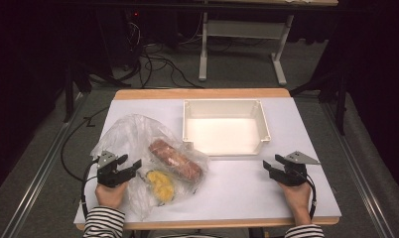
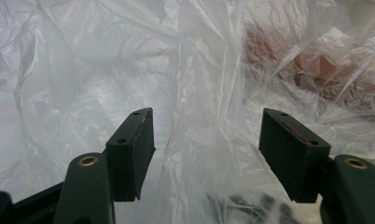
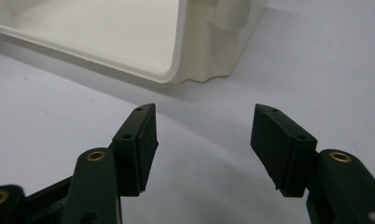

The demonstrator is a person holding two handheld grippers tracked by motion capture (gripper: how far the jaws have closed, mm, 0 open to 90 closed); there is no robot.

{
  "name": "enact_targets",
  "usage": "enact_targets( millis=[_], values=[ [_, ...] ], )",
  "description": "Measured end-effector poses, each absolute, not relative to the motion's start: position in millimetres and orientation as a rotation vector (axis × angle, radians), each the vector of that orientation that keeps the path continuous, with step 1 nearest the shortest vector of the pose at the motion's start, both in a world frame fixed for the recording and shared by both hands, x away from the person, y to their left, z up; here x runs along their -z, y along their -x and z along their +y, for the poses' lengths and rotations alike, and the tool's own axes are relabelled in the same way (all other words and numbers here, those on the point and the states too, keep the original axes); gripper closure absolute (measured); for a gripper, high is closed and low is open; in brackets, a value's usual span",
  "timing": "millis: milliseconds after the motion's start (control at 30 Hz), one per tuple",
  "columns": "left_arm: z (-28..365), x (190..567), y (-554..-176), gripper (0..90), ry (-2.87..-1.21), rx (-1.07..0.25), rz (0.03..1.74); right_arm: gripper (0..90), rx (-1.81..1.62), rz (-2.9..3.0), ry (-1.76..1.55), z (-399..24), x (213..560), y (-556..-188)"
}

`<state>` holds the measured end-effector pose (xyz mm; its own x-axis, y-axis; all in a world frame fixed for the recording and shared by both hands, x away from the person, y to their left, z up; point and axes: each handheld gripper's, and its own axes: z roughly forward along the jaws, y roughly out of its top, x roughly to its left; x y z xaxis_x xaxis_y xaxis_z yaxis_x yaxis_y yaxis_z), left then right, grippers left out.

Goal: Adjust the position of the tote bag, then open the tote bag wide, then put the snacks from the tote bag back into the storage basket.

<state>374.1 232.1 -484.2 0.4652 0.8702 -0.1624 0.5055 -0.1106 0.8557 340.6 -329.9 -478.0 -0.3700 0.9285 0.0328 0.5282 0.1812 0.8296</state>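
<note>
A crumpled clear plastic bag point(image 1: 138, 144) lies on the left of the white table top. Inside it are a reddish-brown sausage-like roll point(image 1: 175, 159) and a yellow item point(image 1: 160, 183) in a dark-rimmed wrapper. My left gripper point(image 1: 129, 164) stands open at the bag's left side; in the left gripper view its jaws straddle folds of the bag's film point(image 2: 204, 140) without pressing on it, and the brown roll point(image 2: 316, 74) shows through the film at upper right. My right gripper point(image 1: 271, 162) is open over bare table, jaws pointing toward the white bin point(image 3: 190, 65).
An empty white rectangular bin point(image 1: 226, 145) sits at the middle back of the table point(image 1: 247, 193). Beyond the table's far edge are a grey desk frame point(image 1: 242, 44) and cables on the floor. Dark curtains close in both sides.
</note>
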Motion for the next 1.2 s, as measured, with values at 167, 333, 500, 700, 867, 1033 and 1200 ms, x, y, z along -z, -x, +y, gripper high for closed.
enact_targets(
  millis=[167,333,500,700,867,1033,1200],
  values=[
    [232,484,-374,35.7,-1.769,-0.483,1.174,40.8,-1.086,1.978,-1.362,-331,478,-341],
    [229,484,-374,35.7,-1.787,-0.492,1.160,40.7,-1.086,1.977,-1.363,-330,478,-341],
    [229,484,-375,35.7,-1.793,-0.489,1.162,40.4,-1.083,1.983,-1.366,-330,478,-342],
    [229,483,-375,35.7,-1.787,-0.477,1.153,40.2,-1.073,1.996,-1.367,-330,478,-343],
    [228,477,-374,35.7,-1.763,-0.458,1.126,38.9,-1.071,1.998,-1.392,-331,479,-345],
    [225,461,-370,33.0,-1.764,-0.406,1.063,38.5,-1.057,2.014,-1.392,-330,479,-346],
    [217,445,-364,27.5,-1.807,-0.362,0.997,37.8,-1.045,2.012,-1.387,-329,479,-346]
  ],
)
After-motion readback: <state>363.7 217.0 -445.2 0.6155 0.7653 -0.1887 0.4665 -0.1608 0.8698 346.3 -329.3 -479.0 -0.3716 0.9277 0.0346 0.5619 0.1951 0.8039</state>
